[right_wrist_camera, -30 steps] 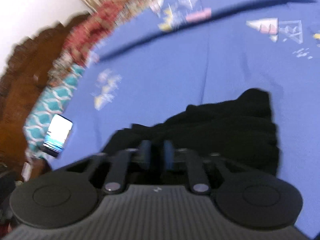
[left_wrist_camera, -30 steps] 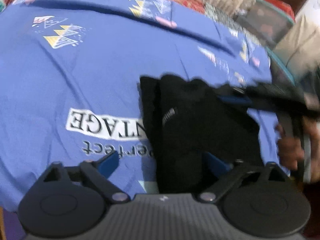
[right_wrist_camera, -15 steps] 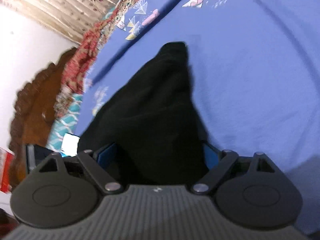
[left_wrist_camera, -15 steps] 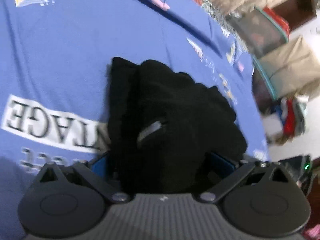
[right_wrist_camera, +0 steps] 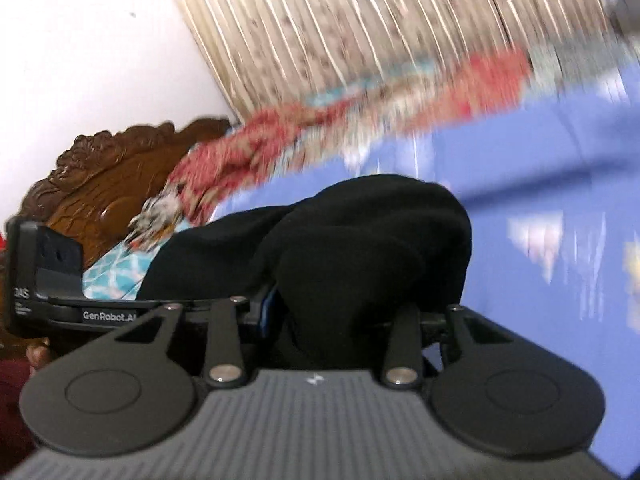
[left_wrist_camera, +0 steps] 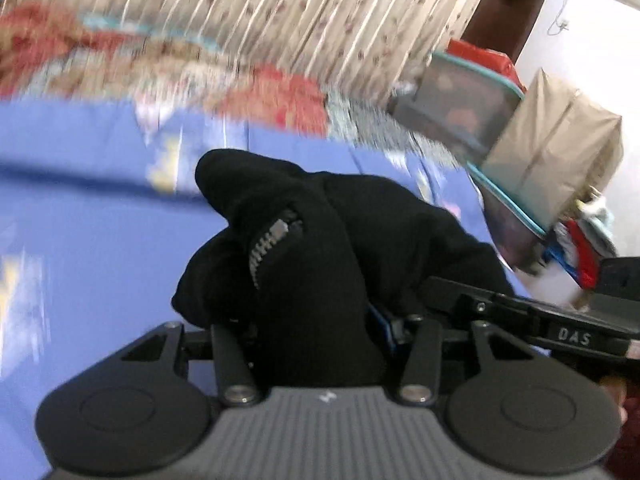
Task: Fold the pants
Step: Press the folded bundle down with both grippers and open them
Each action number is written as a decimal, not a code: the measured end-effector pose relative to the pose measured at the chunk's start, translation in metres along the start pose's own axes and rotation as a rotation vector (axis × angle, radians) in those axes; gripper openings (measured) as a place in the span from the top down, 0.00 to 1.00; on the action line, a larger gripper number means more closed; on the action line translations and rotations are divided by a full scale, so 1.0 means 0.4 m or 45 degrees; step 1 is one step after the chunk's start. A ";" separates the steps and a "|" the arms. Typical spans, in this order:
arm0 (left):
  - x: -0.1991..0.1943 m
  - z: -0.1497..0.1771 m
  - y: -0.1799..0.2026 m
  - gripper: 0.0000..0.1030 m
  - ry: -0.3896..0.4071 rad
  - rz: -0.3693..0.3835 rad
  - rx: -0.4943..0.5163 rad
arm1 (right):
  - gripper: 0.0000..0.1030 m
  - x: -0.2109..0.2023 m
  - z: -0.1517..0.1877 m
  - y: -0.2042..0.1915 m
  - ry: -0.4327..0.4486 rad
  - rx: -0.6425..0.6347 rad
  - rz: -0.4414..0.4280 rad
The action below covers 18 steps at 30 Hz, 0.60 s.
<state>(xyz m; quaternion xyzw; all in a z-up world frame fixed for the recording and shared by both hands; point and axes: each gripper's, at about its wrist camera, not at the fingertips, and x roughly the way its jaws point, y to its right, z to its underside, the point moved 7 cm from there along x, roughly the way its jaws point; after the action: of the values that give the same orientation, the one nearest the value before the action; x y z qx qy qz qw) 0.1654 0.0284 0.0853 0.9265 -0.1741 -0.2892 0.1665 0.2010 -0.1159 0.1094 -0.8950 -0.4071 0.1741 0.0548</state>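
The black pants [left_wrist_camera: 320, 264] sat bunched in a thick bundle between the two hand-held grippers, lifted above the blue printed bedsheet [left_wrist_camera: 80, 240]. The left gripper [left_wrist_camera: 320, 344] had its jaws closed in on the lower part of the bundle, with cloth filling the gap between them and a silver zipper [left_wrist_camera: 272, 240] showing on the fold above. The right gripper [right_wrist_camera: 340, 320] was likewise clamped onto the pants [right_wrist_camera: 360, 248], the fabric mounding up over its fingers. In the left wrist view, the right gripper's body came in from the right edge, touching the cloth. Behind the bed hung a pleated floral curtain [left_wrist_camera: 280, 12], with a carved wooden headboard [right_wrist_camera: 112, 172] in the right wrist view and a grey storage bin [left_wrist_camera: 464, 108] beside the bed
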 end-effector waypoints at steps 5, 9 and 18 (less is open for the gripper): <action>0.220 -0.109 -0.105 0.56 0.001 -0.102 0.021 | 0.60 0.167 -0.087 0.123 0.051 -0.035 0.094; 0.410 -0.071 -0.201 0.58 -0.120 -0.232 0.002 | 0.60 0.314 -0.054 0.233 -0.040 0.019 0.211; 0.417 -0.006 -0.247 0.40 -0.122 -0.379 -0.091 | 0.35 0.319 0.043 0.293 -0.123 0.221 0.343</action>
<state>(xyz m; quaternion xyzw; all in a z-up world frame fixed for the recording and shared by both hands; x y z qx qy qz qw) 0.3180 0.0464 -0.0332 0.9206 -0.0322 -0.3607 0.1463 0.3559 -0.0990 0.0313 -0.9239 -0.2690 0.2572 0.0885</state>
